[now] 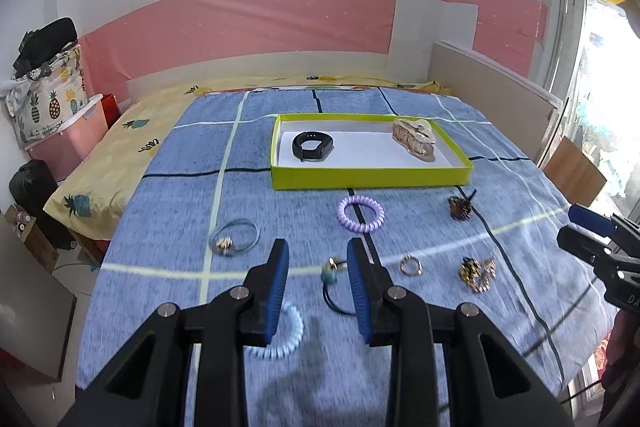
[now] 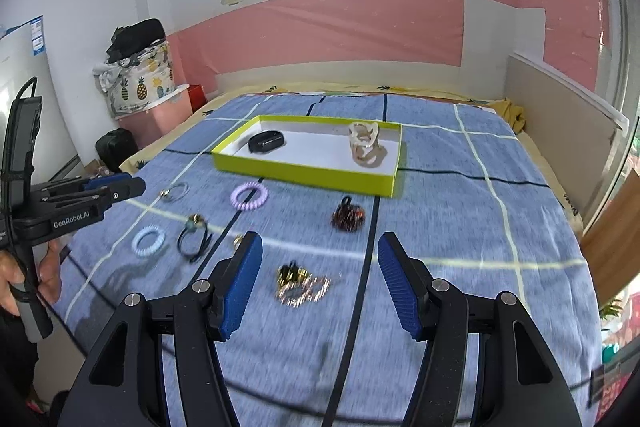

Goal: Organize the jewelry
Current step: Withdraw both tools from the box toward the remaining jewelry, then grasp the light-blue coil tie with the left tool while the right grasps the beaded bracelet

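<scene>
A yellow-green box [image 1: 372, 175] [image 2: 304, 173] on the blue checked bedspread holds a black wristband [image 1: 313, 145] [image 2: 266, 141] and a beige hair claw [image 1: 414, 139] [image 2: 366, 145]. In front of it lie a purple coil tie [image 1: 361, 213] [image 2: 249, 196], a dark beaded piece [image 1: 460, 207] [image 2: 347, 217], a gold chain cluster [image 1: 477, 271] [image 2: 302, 285], a gold ring [image 1: 411, 265], a black cord tie with a teal bead [image 1: 333, 277] [image 2: 194, 233], a pale blue coil tie [image 1: 286, 335] [image 2: 148, 241] and a grey tie with a gold charm [image 1: 234, 237] [image 2: 175, 191]. My left gripper [image 1: 318, 291] is open above the cord tie. My right gripper [image 2: 320, 279] is open above the chain cluster.
The bed's left edge drops to the floor, with a pink bin [image 1: 68, 143] and a pineapple-print bag [image 1: 48, 95] beside it. A beige board [image 1: 492, 83] and a window bound the right side. The other gripper shows at each view's edge [image 1: 600, 247] [image 2: 80, 199].
</scene>
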The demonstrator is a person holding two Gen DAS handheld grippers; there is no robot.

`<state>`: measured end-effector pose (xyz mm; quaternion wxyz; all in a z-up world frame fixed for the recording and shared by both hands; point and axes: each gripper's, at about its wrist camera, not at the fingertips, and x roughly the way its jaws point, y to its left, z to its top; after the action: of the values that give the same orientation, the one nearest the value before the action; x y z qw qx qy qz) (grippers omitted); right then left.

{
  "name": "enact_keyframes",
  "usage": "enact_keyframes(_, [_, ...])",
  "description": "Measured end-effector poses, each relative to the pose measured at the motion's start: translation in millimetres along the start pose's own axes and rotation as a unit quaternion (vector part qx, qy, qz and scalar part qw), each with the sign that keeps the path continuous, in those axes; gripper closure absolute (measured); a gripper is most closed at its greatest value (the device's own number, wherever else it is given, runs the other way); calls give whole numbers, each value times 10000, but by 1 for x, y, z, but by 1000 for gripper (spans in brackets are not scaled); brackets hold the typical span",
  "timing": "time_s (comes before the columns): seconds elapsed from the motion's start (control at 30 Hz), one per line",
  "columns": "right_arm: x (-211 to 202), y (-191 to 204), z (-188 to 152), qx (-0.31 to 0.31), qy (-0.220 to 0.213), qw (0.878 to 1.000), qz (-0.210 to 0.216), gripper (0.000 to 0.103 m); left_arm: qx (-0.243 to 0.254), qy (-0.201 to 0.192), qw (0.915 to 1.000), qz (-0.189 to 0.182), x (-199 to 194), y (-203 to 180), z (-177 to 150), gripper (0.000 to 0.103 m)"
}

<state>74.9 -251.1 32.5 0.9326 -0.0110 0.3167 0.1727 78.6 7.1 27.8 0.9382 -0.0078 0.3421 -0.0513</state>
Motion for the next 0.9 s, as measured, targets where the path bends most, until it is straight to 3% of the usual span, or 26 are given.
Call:
enact_keyframes(0.5, [-20, 8, -24, 218, -14, 9997, 88, 42, -261, -126, 9996, -26, -37, 23, -40, 71])
enact_keyframes(0.9, [3, 8, -29, 248, 278, 9992, 160, 42, -315, 203, 9992, 153, -11, 35, -51, 71])
